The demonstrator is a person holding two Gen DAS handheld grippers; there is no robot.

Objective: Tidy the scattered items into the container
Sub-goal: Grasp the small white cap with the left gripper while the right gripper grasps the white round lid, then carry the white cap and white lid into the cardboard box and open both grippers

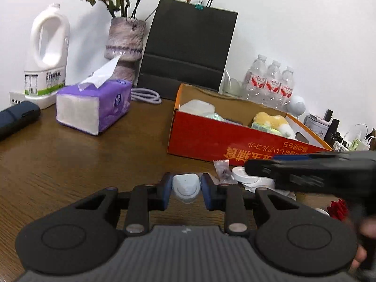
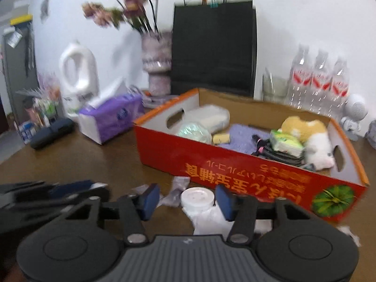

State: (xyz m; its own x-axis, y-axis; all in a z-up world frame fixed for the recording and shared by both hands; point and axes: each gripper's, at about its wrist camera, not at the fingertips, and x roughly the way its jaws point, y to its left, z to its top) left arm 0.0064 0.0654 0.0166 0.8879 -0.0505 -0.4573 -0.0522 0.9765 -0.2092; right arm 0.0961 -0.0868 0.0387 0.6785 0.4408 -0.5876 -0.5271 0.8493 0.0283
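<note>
Left claw (image 1: 185, 189) clamps a small pale-blue gadget (image 1: 186, 186) just off the table (image 1: 70, 159), near the red box (image 2: 235, 164), ready to drop in. Right claw (image 2: 186, 202), half-open, straddles a white round lid (image 2: 197, 197) beside the box, apparently not gripping yet.

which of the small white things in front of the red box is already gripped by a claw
The pale blue-white gadget, pinched in the left claw. The round white lid lies between the right claw pads, not yet pressed.
</note>
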